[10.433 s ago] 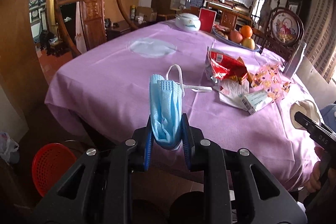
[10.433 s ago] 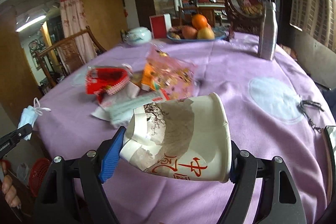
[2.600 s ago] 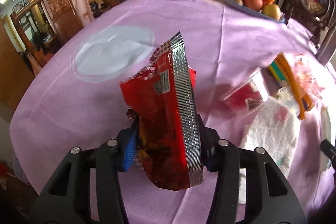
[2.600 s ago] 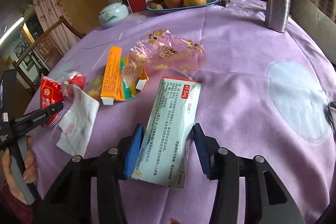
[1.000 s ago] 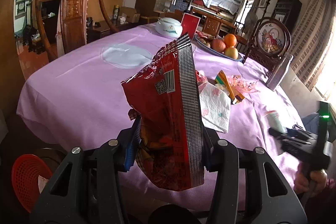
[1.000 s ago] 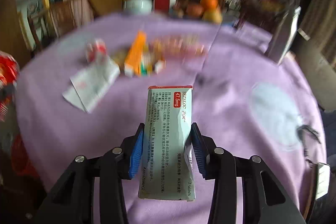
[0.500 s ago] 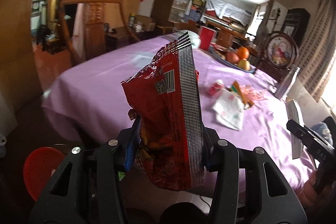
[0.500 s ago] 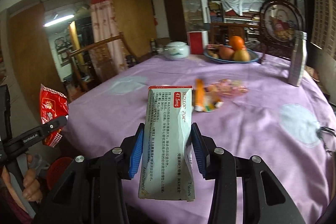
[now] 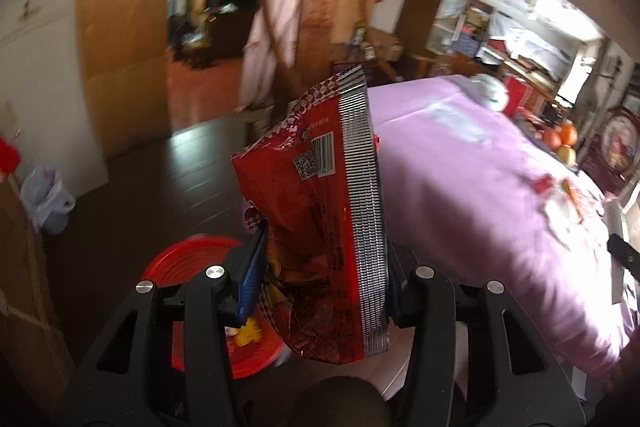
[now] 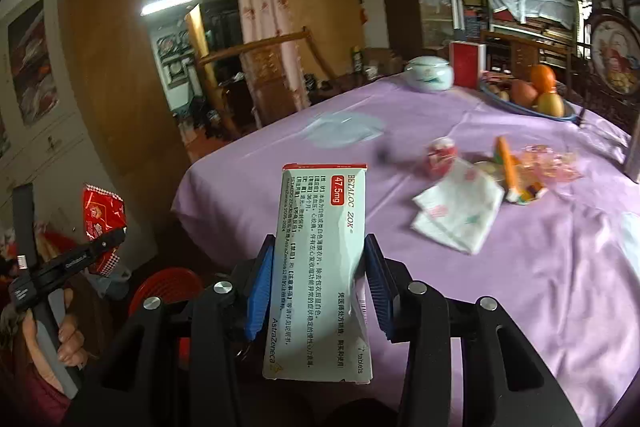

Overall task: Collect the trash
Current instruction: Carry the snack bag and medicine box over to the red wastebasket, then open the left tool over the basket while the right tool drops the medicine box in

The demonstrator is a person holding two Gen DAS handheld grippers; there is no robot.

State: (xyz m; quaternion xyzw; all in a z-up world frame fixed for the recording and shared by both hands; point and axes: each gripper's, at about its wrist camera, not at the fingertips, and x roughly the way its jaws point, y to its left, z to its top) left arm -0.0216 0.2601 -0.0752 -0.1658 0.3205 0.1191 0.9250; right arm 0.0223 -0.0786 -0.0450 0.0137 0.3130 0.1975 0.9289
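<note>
Trash first: the red snack bag (image 9: 316, 227) is clamped upright between the blue pads (image 9: 252, 275) of the left gripper (image 9: 320, 279), lower half pinched, top sticking well above the fingertips. Its silver crimped edge runs down the right side, and you can make out a barcode and a QR code near the top; the rest of the print is too small to read. Below and behind it on the dark floor sits a red basket (image 9: 188, 267) with something yellow in it, just left of the gripper's line. This view is pretty blurred.

Over on the other side, the right gripper (image 10: 318, 287) is squeezing a pale green medicine box (image 10: 320, 267) by its long sides, standing on end between the blue pads, roughly the middle of the box in the grip. Writing's legible: "BETALOC ZOK", a red tag saying "47.5mg", "AstraZeneca" near the bottom, "7 tablets", plus columns of Chinese text.

Both items are held off the edge of the purple-clothed table (image 10: 520, 287), not resting on it. Left on the cloth: a crumpled napkin (image 10: 460, 215), a small red-and-clear wrapper (image 10: 440, 151), an orange box (image 10: 506, 163) and a pink cellophane wrapper (image 10: 552, 163). From the right camera you can also see the left gripper held in a hand (image 10: 68, 335) at the far left, with the red basket on the floor just beyond it.
</note>
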